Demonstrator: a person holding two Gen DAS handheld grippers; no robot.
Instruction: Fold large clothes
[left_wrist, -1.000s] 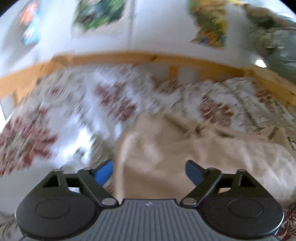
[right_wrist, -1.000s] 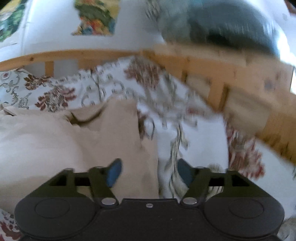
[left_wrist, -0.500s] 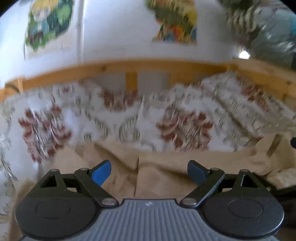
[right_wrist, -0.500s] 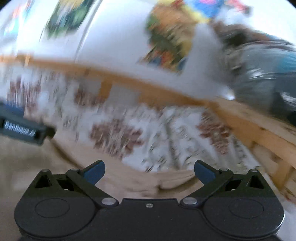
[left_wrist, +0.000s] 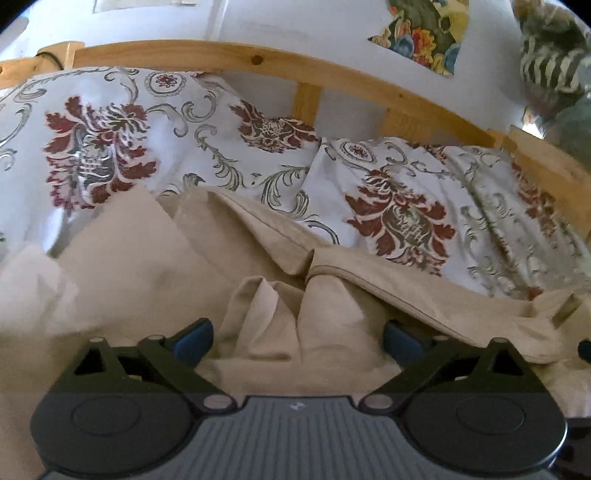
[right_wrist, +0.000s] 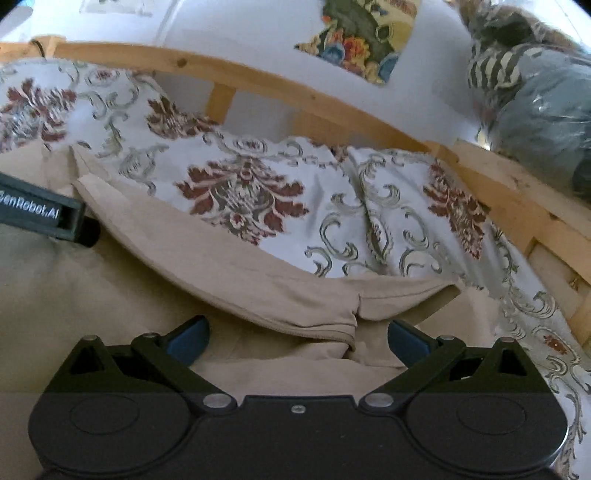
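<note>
A large beige garment lies crumpled on a floral-covered bed; it also shows in the right wrist view. My left gripper is open, its blue fingertips low over bunched folds near the garment's far hem. My right gripper is open, its blue fingertips on either side of a seamed hem edge at the garment's far right. The body of the left gripper shows at the left of the right wrist view.
A floral white and red bedcover and pillows lie beyond the garment. A wooden bed rail runs behind and along the right. A wall with posters stands behind. Bagged bundles sit at the upper right.
Both grippers have swung and come down close over the beige garment's far edge. The views have steadied from blur. Both stay open.
</note>
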